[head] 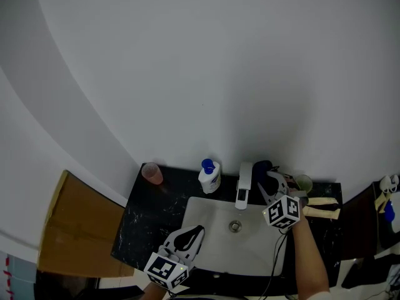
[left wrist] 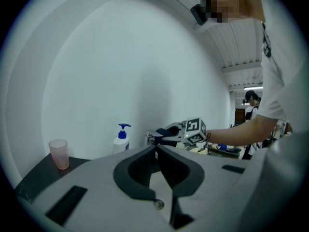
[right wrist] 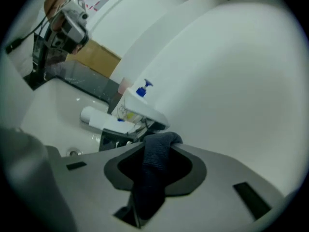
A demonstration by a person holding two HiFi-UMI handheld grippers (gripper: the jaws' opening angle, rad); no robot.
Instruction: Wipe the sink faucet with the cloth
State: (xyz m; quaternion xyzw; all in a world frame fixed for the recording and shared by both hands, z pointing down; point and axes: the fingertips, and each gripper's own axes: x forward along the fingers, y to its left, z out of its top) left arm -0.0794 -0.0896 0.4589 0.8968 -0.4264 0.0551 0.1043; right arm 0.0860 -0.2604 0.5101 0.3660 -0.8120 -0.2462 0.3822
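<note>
At the right gripper (right wrist: 155, 144), jaws pinch the cloth (right wrist: 150, 178), wad poking past the tips. Faucet (head: 244, 185) sits just left of it in head view, spout running wall-to-basin. Left gripper (left wrist: 155, 148), jaws together, empty, is well apart at the sink (head: 250, 255) front.

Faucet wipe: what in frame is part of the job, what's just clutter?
Job: faucet; cloth, clamped in right gripper; sink.
Clutter: pink cup; pump bottle; cardboard.
</note>
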